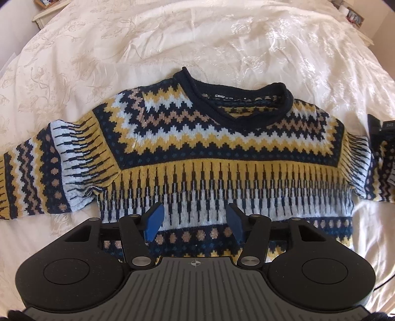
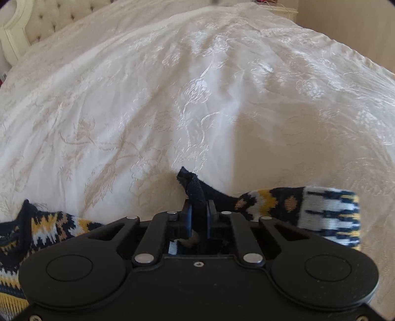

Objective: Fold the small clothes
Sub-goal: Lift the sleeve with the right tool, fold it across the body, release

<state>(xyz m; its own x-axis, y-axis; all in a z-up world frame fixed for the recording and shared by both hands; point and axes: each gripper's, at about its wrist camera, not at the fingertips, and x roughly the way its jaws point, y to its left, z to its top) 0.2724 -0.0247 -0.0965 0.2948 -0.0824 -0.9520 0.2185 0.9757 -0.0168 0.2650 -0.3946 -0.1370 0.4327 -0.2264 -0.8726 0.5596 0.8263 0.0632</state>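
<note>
Sweater (image 1: pixel 197 153) flat mid-bed, collar twd far edge; L gripper (image 1: pixel 195 221) fingers spread, empty, over hem; R gripper (image 2: pixel 199 214) pinching dark sleeve cuff (image 2: pixel 195 190) w/ thin bite — risk: cuff slips mid-fold, sleeve bunches.

Cream floral-embroidered bedspread (image 2: pixel 197 98) covers the bed; cream tufted headboard (image 2: pixel 49 17) at its far-left corner.

Bed covered by a cream, floral-embroidered satin bedspread (image 2: pixel 197 98), creased, sunlit in patches. Cream button-tufted headboard with moulded frame (image 2: pixel 37 22) at far left. Pale painted bedside cabinet (image 1: pixel 47 12); pinkish-beige wall (image 2: pixel 345 17).
</note>
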